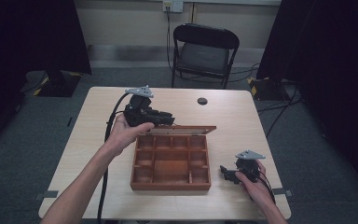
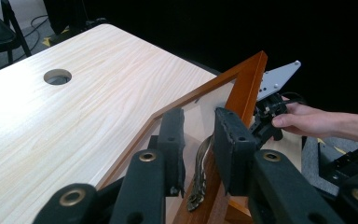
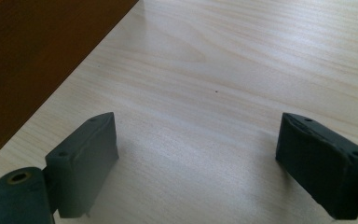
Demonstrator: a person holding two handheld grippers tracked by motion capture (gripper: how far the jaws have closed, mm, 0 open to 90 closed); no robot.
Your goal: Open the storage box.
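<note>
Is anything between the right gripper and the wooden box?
Nothing visible. The right gripper rests on bare table just right of the wooden box, fingers apart with only tabletop between them.

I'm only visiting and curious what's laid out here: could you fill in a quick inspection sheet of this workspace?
Surface: pale wooden table with a round hole.
Job's things: wooden compartment box, its lid raised; compartments look empty.
Clutter: nothing seen.
Grippers: left tongs closed on the lid's edge at a metal clasp; right tongs open, low over the table beside the box.
Cables: black cable trailing from the left tongs.
Surroundings: folding chair, dark curtains, grey carpet.
</note>
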